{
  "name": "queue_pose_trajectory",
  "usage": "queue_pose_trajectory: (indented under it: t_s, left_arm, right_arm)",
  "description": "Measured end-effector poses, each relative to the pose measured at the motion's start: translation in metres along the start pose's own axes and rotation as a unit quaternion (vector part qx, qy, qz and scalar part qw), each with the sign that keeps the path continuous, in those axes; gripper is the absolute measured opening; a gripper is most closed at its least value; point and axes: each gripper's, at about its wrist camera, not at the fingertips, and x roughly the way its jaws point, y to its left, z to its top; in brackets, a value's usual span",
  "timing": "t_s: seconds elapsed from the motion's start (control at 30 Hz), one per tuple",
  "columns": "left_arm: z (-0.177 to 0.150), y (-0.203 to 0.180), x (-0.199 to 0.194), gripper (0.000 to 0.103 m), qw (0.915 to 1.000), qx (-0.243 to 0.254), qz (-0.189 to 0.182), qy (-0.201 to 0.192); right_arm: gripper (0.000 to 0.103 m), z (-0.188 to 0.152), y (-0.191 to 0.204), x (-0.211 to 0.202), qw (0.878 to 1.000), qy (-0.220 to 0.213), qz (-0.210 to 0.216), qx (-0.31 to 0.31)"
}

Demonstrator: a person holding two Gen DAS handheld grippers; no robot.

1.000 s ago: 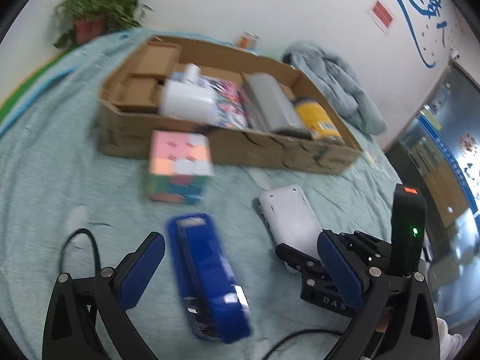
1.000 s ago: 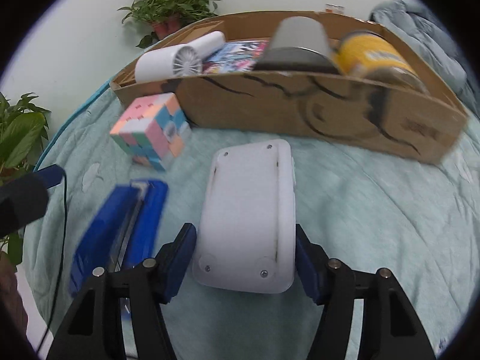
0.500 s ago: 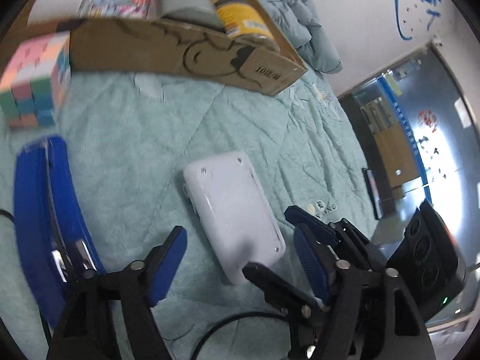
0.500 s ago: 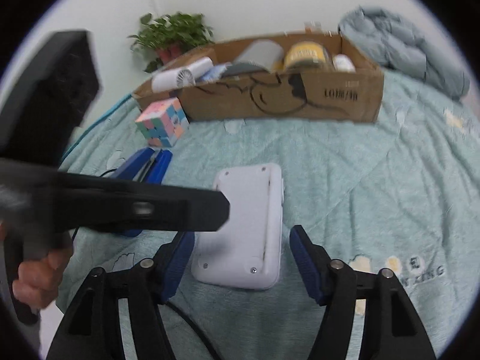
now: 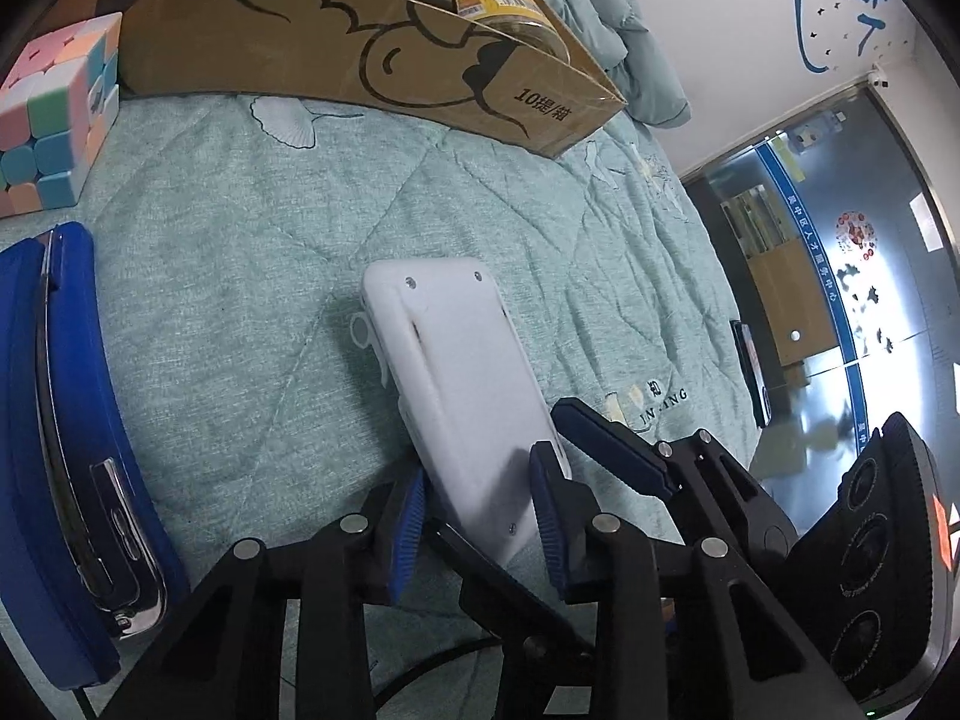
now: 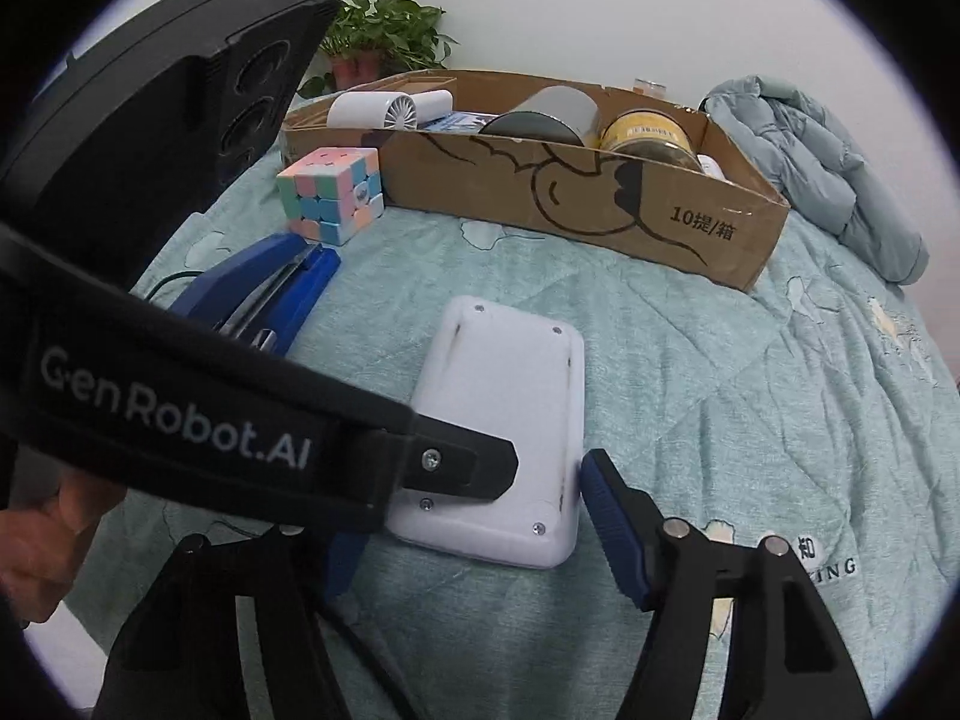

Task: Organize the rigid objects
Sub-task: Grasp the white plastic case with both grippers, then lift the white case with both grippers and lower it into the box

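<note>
A white flat device (image 5: pixel 456 372) (image 6: pixel 510 408) lies back up on the green quilt. My left gripper (image 5: pixel 480 516) is at the device's near end and its jaws are closing. Its blue pads (image 5: pixel 414 516) overlap the device's two edges, and no firm grip shows. In the right wrist view one left finger (image 6: pixel 456 468) crosses over the near left corner. My right gripper (image 6: pixel 480 540) straddles the same end and is closing too. Its right pad (image 6: pixel 612 522) is just beside the device's edge; its left pad is mostly hidden.
A blue stapler (image 5: pixel 66 420) (image 6: pixel 270 282) lies left of the device, with a pastel cube (image 6: pixel 333 192) behind it. A cardboard box (image 6: pixel 540 192) across the back holds a white fan, a grey cylinder and a yellow jar. A grey jacket (image 6: pixel 828 168) lies at the right.
My left gripper swung from over the stapler to the white device's near end and narrowed its jaws a lot. The right gripper drew back from the box, with the device still between its fingers.
</note>
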Motion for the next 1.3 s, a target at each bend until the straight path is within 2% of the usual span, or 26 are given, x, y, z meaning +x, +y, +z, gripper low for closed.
queue_pose_trajectory:
  t_s: [0.23, 0.33, 0.47, 0.73, 1.03, 1.3]
  left_arm:
    - [0.001, -0.005, -0.001, 0.029, 0.9997, 0.017, 0.008, -0.018]
    - [0.003, -0.006, -0.003, 0.026, 0.9994, 0.022, 0.009, -0.024]
    - [0.004, -0.008, -0.013, 0.021, 0.9986, 0.033, 0.015, -0.038]
    - [0.004, -0.005, -0.038, 0.016, 0.9973, 0.035, 0.022, -0.061]
    - [0.018, -0.004, -0.096, 0.016, 0.9907, 0.042, 0.038, -0.123]
    - [0.074, -0.013, -0.16, 0.016, 0.9783, 0.076, 0.045, -0.187]
  right_arm:
    - [0.066, 0.002, -0.008, 0.001, 0.999, 0.01, 0.013, 0.039]
    - [0.066, 0.004, -0.018, 0.002, 0.996, 0.018, 0.037, 0.074]
    - [0.066, 0.004, -0.035, 0.005, 0.986, 0.03, 0.086, 0.14]
    - [0.066, 0.008, -0.035, 0.003, 0.974, 0.026, 0.133, 0.181]
    - [0.065, 0.045, -0.018, -0.006, 0.978, -0.018, 0.154, 0.142]
    - [0.065, 0.116, -0.008, -0.019, 0.981, -0.087, 0.147, 0.09]
